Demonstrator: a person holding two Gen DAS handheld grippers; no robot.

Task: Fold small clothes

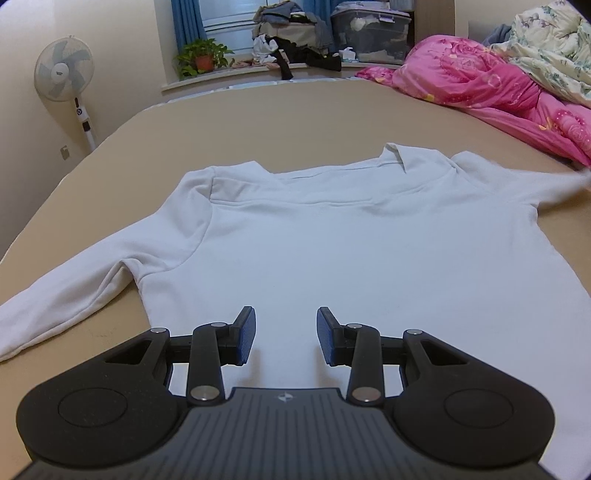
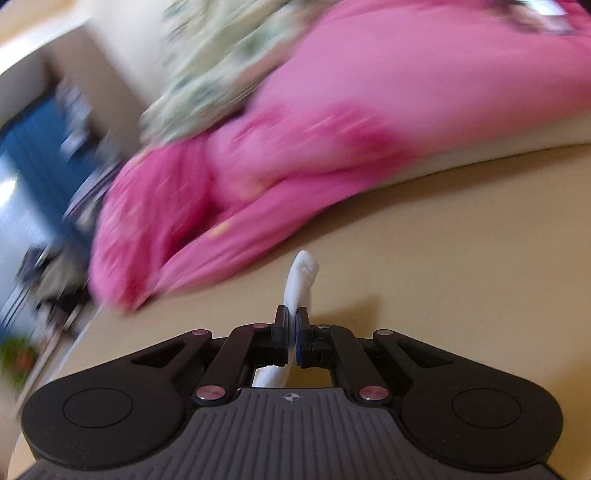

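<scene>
A white long-sleeved shirt lies flat on the tan bed surface, back side up, with its collar at the far end and its hem near the camera. One sleeve stretches to the near left and rests on the bed; the other runs off toward the far right, where its end blurs out at the picture's edge.

The left gripper hovers over the near part of the shirt's body with its jaws apart and nothing between the blue pads.

Only the right wrist view shows the right gripper: its jaws are pressed together on a thin strip of white cloth, which sticks up beyond the fingertips and also shows below them, above the tan surface. Which part of the shirt this is cannot be told from that view, whose background is smeared.

A pink quilt lies heaped at the far right in both views, with a floral blanket behind it. Only the left wrist view shows the window ledge with a potted plant, piled clothes and a clear storage box, and a standing fan at the far left.
</scene>
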